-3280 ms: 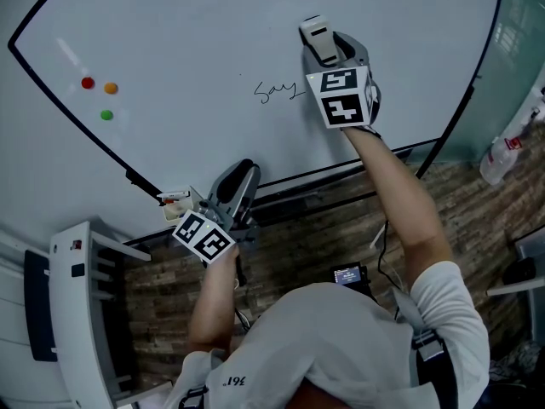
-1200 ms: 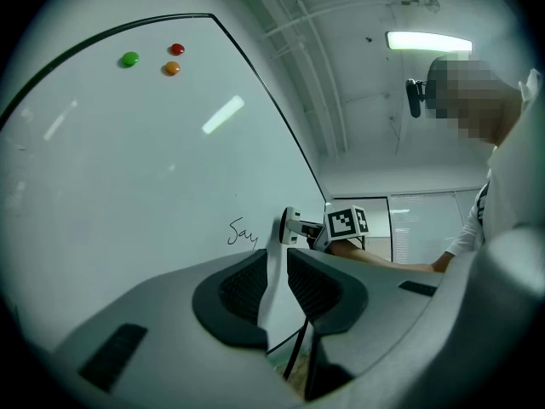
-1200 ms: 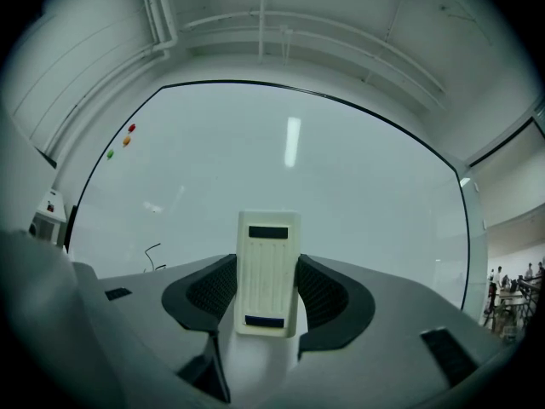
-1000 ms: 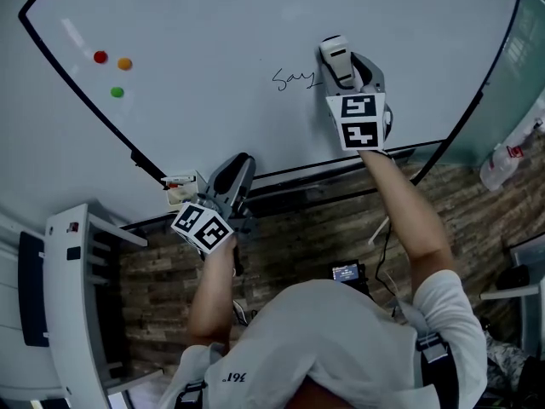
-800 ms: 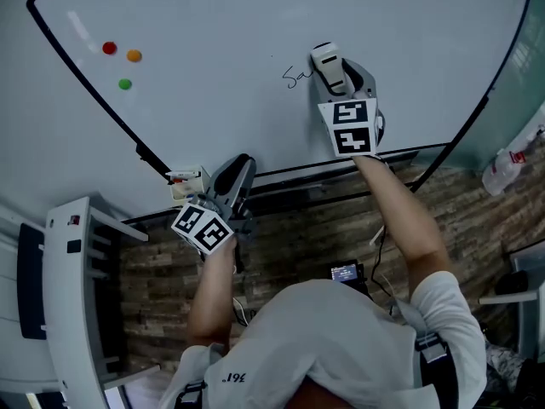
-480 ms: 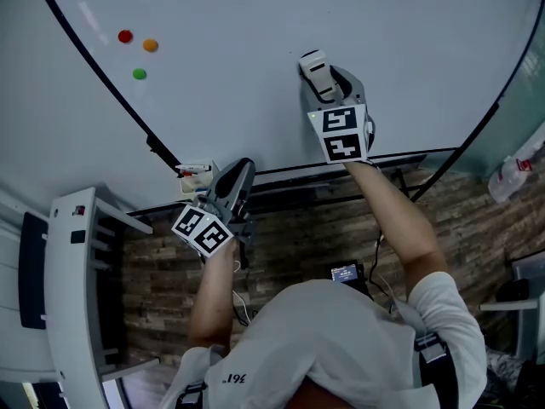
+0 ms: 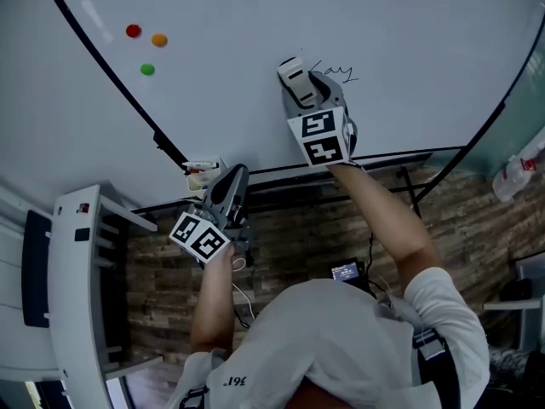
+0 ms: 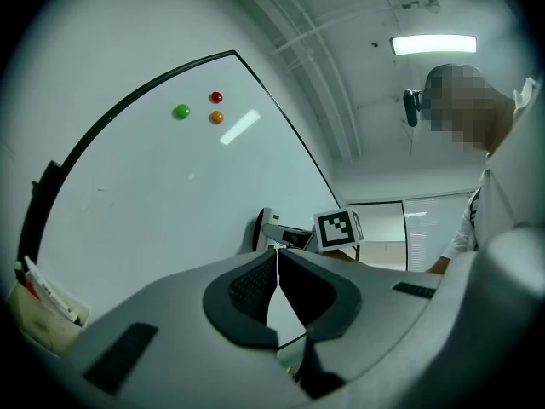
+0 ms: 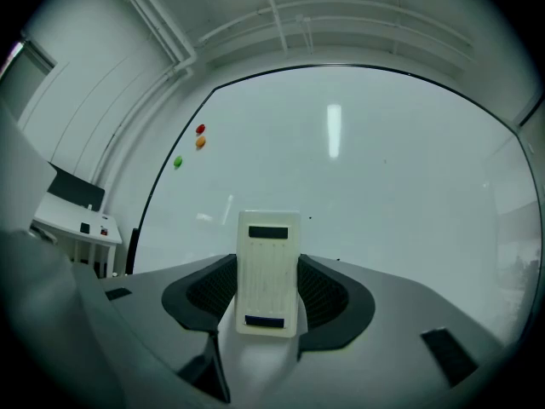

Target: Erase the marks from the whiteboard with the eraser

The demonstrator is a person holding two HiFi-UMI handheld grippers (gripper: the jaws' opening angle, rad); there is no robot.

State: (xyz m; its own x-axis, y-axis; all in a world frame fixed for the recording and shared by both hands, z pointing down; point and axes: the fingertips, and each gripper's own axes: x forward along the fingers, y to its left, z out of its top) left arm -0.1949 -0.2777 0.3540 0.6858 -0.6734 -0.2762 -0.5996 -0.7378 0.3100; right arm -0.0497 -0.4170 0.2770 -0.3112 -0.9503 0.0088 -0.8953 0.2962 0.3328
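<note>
The whiteboard [image 7: 255, 24] carries a thin handwritten mark [image 7: 334, 72]. My right gripper [image 7: 298, 88] is shut on a white eraser [image 7: 295, 77], which is pressed to the board just left of the mark. In the right gripper view the eraser [image 9: 268, 271] stands upright between the jaws, and the mark is hidden. My left gripper [image 7: 235, 175] hangs low by the board's tray, shut and empty. In the left gripper view its jaws meet at the tips [image 8: 277, 267], and the right gripper's marker cube [image 8: 338, 228] shows beyond them.
Red [image 7: 133, 31], orange [image 7: 159, 39] and green [image 7: 147, 69] magnets sit at the board's upper left. A small box of markers [image 7: 203, 171] rests on the tray [image 7: 375, 158]. A white cabinet [image 7: 81, 288] stands at the left, and a bottle [image 7: 519, 173] at the far right.
The right gripper has swept the eraser leftward over the writing. The mark was left of the eraser, then hidden under it, and now shows on its right. The left gripper has stayed put.
</note>
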